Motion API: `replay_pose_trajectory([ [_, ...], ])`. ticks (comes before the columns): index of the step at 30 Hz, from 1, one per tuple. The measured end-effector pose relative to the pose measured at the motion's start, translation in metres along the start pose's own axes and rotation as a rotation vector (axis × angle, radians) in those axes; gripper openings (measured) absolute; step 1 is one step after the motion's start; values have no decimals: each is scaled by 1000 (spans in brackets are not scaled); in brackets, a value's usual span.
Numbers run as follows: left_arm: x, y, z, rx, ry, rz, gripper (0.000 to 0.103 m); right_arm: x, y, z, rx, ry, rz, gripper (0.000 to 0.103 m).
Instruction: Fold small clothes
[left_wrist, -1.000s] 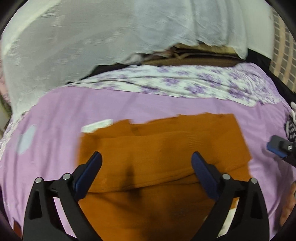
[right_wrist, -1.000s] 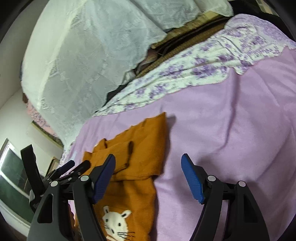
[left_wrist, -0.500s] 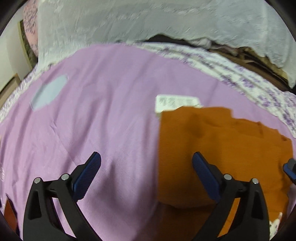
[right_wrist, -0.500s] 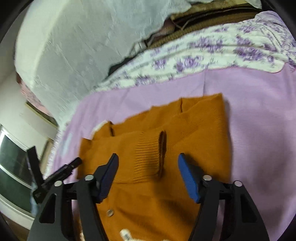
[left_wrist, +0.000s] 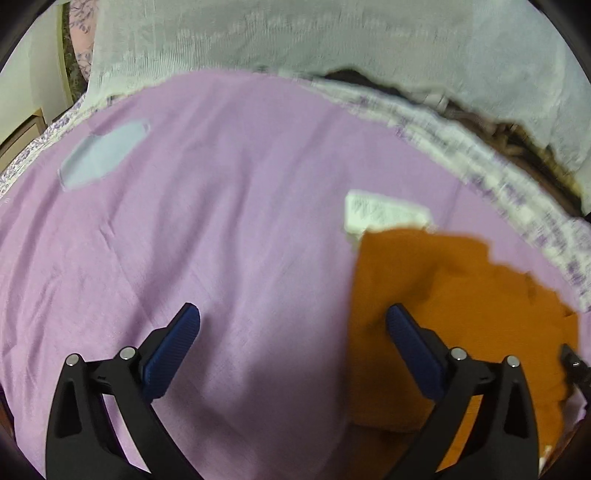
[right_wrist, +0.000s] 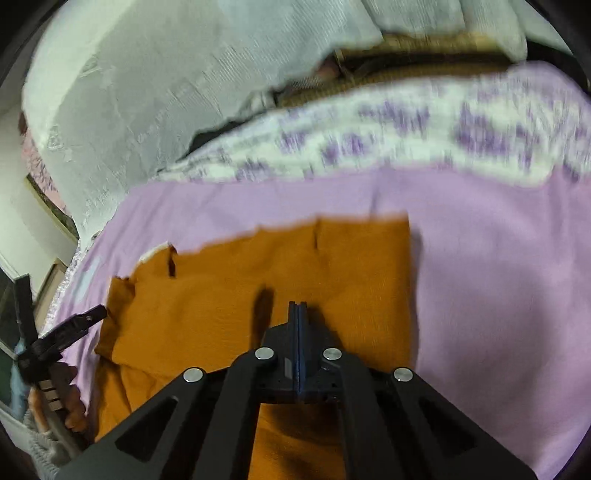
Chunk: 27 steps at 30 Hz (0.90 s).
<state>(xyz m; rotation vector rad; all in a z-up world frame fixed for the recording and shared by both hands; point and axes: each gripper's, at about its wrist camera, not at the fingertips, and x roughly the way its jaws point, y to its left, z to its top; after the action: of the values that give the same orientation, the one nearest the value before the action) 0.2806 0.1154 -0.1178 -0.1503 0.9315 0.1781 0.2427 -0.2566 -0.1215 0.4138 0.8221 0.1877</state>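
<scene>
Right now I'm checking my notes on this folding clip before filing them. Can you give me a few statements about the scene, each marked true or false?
1. The right gripper has its jaws closed together. True; they have just been closing.
2. The left gripper is shut on the orange sweater. False: its jaws stand wide open, with mostly bare purple sheet between them.
3. The orange sweater lies on a purple sheet. True.
4. A white label shows at the sweater's far edge in the left wrist view. True.
5. The sweater is blue. False: it is orange.
</scene>
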Motion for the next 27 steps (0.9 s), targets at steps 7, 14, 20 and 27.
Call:
replay_pose_trajectory([
  [7,5,-1,-2,9,5,14,99,13,31,0,-57,41,47,47],
  [14,-5,0,-6,17,-35,20,99,-11,41,-2,-129,-67,20,5],
  [20,2,-15,-12,90,-4,65,99,13,14,-4,-101,22,-79,5],
  [27,-21,-3,3,19,-44,52,99,-24,32,6,-120,-106,-30,15],
])
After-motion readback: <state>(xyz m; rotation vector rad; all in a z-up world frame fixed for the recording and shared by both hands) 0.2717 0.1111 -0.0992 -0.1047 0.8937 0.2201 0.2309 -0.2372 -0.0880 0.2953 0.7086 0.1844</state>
